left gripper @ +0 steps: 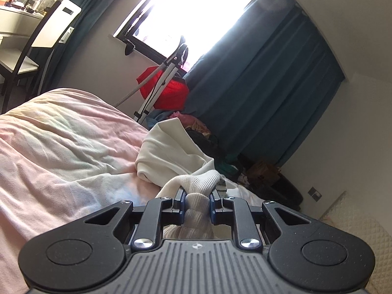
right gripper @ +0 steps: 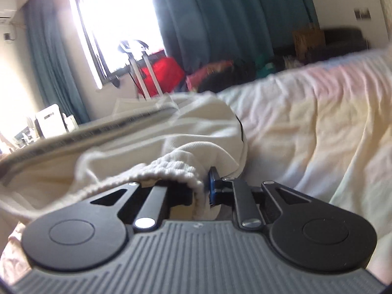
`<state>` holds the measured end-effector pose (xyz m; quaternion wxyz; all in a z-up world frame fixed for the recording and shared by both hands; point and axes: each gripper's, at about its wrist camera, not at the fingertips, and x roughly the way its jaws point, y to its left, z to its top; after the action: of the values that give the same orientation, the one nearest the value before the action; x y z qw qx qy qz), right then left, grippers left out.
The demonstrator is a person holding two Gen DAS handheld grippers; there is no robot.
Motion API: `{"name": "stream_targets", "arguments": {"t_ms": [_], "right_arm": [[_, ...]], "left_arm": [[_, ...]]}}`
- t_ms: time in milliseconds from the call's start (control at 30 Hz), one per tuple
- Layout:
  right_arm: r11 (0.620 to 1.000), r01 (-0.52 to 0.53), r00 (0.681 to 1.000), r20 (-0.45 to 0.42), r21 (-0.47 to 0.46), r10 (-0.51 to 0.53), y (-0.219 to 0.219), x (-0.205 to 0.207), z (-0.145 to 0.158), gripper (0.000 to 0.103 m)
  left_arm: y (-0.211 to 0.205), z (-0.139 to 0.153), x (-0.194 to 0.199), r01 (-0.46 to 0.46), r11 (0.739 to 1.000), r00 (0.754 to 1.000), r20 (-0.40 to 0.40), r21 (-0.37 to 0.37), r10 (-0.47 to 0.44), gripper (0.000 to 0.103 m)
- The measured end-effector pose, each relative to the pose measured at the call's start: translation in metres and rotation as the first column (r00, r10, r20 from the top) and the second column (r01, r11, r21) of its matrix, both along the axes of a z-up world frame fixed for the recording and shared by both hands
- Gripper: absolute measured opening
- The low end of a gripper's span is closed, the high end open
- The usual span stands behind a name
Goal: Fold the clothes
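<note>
A cream-white garment (left gripper: 169, 152) lies bunched on the pink bedsheet (left gripper: 61, 147). My left gripper (left gripper: 198, 196) is shut on its ribbed knit edge (left gripper: 196, 183), which bulges between the fingers. In the right wrist view the same garment (right gripper: 152, 142) spreads across the left and middle, over the sheet (right gripper: 306, 122). My right gripper (right gripper: 201, 186) is shut on another ribbed edge (right gripper: 176, 169); the cloth hides its left finger. The right view is motion-blurred.
A window and teal curtains (left gripper: 257, 78) stand behind the bed. A red bag (left gripper: 169, 90) and a white stand (left gripper: 156, 90) sit by the window. Mixed clothes (left gripper: 205, 132) pile past the bed's far edge. A chair (left gripper: 46, 31) and desk are at left.
</note>
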<state>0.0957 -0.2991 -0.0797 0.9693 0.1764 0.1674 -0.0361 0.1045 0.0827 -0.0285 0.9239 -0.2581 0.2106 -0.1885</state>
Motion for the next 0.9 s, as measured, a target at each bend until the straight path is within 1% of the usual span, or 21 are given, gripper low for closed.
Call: {"name": "stream_targets", "arguments": {"t_ms": [100, 167, 200, 267, 300, 367, 400, 467, 500, 533, 567, 633, 667, 700, 733, 767, 800, 833, 867, 900], "right_arm": [[0.995, -0.004, 0.996, 0.089, -0.105, 0.013, 0.009, -0.026, 0.029, 0.015], [0.986, -0.015, 0.994, 0.106, -0.166, 0.033, 0.014, -0.037, 0.037, 0.015], [0.982, -0.019, 0.994, 0.101, -0.189, 0.039, 0.014, -0.039, 0.037, 0.015], [0.982, -0.019, 0.998, 0.061, -0.186, 0.031, 0.012, -0.034, 0.029, 0.015], [0.986, -0.018, 0.999, 0.037, -0.163, 0.024, 0.009, -0.031, 0.025, 0.015], [0.992, -0.015, 1.000, 0.009, -0.125, 0.016, 0.004, -0.029, 0.022, 0.015], [0.994, -0.014, 1.000, -0.004, -0.107, 0.013, 0.001, -0.027, 0.020, 0.016], [0.994, -0.012, 1.000, -0.001, -0.110, 0.012, 0.001, -0.030, 0.020, 0.015], [0.994, -0.014, 1.000, 0.002, -0.111, 0.014, 0.001, -0.031, 0.021, 0.016], [0.994, -0.016, 1.000, 0.005, -0.112, 0.017, 0.001, -0.033, 0.022, 0.016], [0.993, -0.018, 1.000, 0.007, -0.114, 0.019, 0.002, -0.035, 0.022, 0.016], [0.993, -0.020, 1.000, 0.012, -0.115, 0.021, 0.002, -0.036, 0.022, 0.016], [0.993, -0.021, 1.000, 0.014, -0.112, 0.022, 0.002, -0.036, 0.022, 0.016], [0.994, -0.022, 1.000, 0.017, -0.109, 0.024, 0.002, -0.036, 0.022, 0.016], [0.994, -0.022, 1.000, 0.017, -0.104, 0.024, 0.002, -0.036, 0.022, 0.016], [0.995, -0.022, 1.000, 0.017, -0.098, 0.024, 0.001, -0.036, 0.022, 0.016], [0.996, -0.022, 1.000, 0.015, -0.090, 0.023, 0.000, -0.035, 0.022, 0.016], [0.997, -0.023, 1.000, 0.013, -0.078, 0.024, -0.001, -0.034, 0.022, 0.016], [0.997, -0.022, 1.000, 0.013, -0.069, 0.023, -0.001, -0.034, 0.022, 0.016], [0.998, -0.021, 1.000, 0.012, -0.060, 0.022, -0.002, -0.034, 0.022, 0.016]], "left_arm": [[-0.009, -0.004, 0.001, 0.045, 0.994, 0.998, -0.054, 0.099, -0.040, 0.019], [-0.015, -0.006, -0.002, 0.092, 0.986, 0.993, -0.084, 0.140, -0.080, 0.020], [-0.019, -0.008, -0.005, 0.121, 0.977, 0.990, -0.095, 0.176, -0.105, 0.020], [-0.030, -0.013, -0.010, 0.172, 0.950, 0.982, -0.119, 0.261, -0.145, 0.020], [-0.035, -0.016, -0.013, 0.188, 0.934, 0.979, -0.133, 0.304, -0.154, 0.020], [-0.046, -0.022, -0.018, 0.220, 0.895, 0.972, -0.163, 0.388, -0.168, 0.021], [-0.050, -0.025, -0.022, 0.243, 0.871, 0.967, -0.182, 0.428, -0.180, 0.022], [-0.054, -0.029, -0.029, 0.278, 0.832, 0.957, -0.216, 0.480, -0.194, 0.026], [-0.055, -0.030, -0.033, 0.288, 0.816, 0.954, -0.226, 0.501, -0.198, 0.029], [-0.055, -0.030, -0.036, 0.296, 0.801, 0.952, -0.233, 0.520, -0.200, 0.030], [-0.056, -0.029, -0.041, 0.295, 0.790, 0.953, -0.228, 0.537, -0.201, 0.031], [-0.054, -0.021, -0.053, 0.282, 0.772, 0.959, -0.191, 0.570, -0.208, 0.032], [-0.053, -0.017, -0.060, 0.269, 0.766, 0.963, -0.167, 0.584, -0.210, 0.035], [-0.053, -0.012, -0.067, 0.248, 0.761, 0.969, -0.139, 0.599, -0.206, 0.041], [-0.052, -0.008, -0.075, 0.229, 0.759, 0.973, -0.111, 0.610, -0.204, 0.045], [-0.051, -0.005, -0.082, 0.213, 0.755, 0.975, -0.082, 0.620, -0.208, 0.052], [-0.052, -0.003, -0.091, 0.204, 0.739, 0.973, -0.051, 0.642, -0.225, 0.060], [-0.056, -0.003, -0.099, 0.206, 0.711, 0.967, -0.026, 0.673, -0.255, 0.065], [-0.061, -0.005, -0.105, 0.224, 0.675, 0.954, -0.016, 0.703, -0.299, 0.072], [-0.068, -0.009, -0.110, 0.251, 0.636, 0.938, -0.021, 0.730, -0.347, 0.078]]}}
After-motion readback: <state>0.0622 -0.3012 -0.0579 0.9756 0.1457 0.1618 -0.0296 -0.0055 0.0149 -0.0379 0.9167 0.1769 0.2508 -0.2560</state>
